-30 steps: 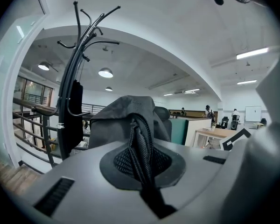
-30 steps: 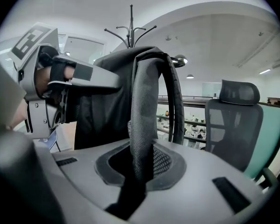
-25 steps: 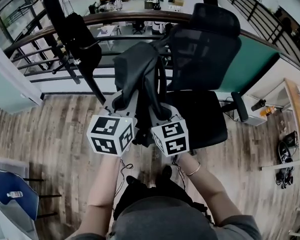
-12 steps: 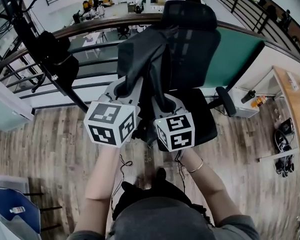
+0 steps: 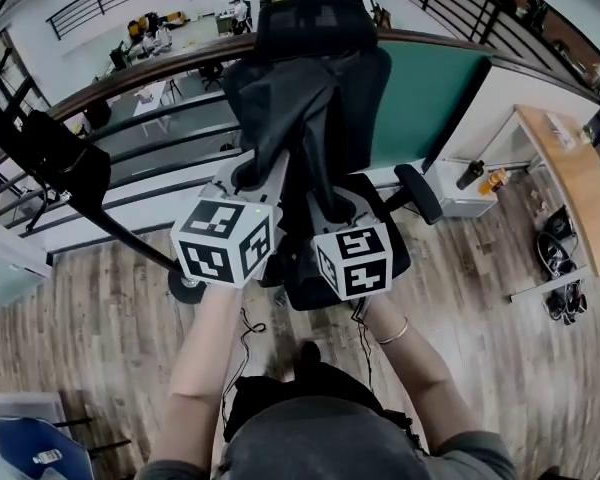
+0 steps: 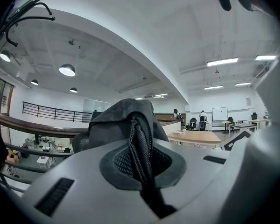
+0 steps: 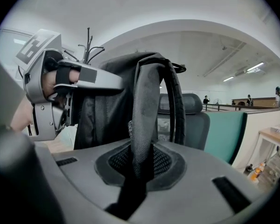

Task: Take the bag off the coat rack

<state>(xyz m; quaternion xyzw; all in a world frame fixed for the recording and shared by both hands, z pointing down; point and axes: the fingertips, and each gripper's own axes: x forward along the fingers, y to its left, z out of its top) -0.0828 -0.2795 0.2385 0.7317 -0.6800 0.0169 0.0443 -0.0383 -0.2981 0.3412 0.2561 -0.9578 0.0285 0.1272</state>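
Observation:
A dark grey bag (image 5: pixel 280 98) hangs in the air between my two grippers, off the coat rack (image 5: pixel 100 218), whose pole slants away at the left. My left gripper (image 5: pixel 252 176) is shut on a black mesh strap (image 6: pixel 139 143) of the bag (image 6: pixel 116 120). My right gripper (image 5: pixel 328 206) is shut on a grey strap (image 7: pixel 144 115), with the bag's body (image 7: pixel 105 106) hanging to its left. In the right gripper view my left gripper (image 7: pixel 116 84) shows at the bag's top left. A black garment (image 5: pixel 60 163) still hangs on the rack.
A black office chair (image 5: pixel 380 248) stands straight behind the bag, its armrest (image 5: pixel 418 193) jutting right. Behind it run a curved railing (image 5: pixel 140 68) and a teal panel (image 5: pixel 430 98). A wooden desk (image 5: pixel 570 168) and shoes (image 5: pixel 555 238) are at the right.
Both grippers have carried the bag to the right, away from the coat rack, which has slid to the picture's left edge. The office chair now sits directly behind the bag.

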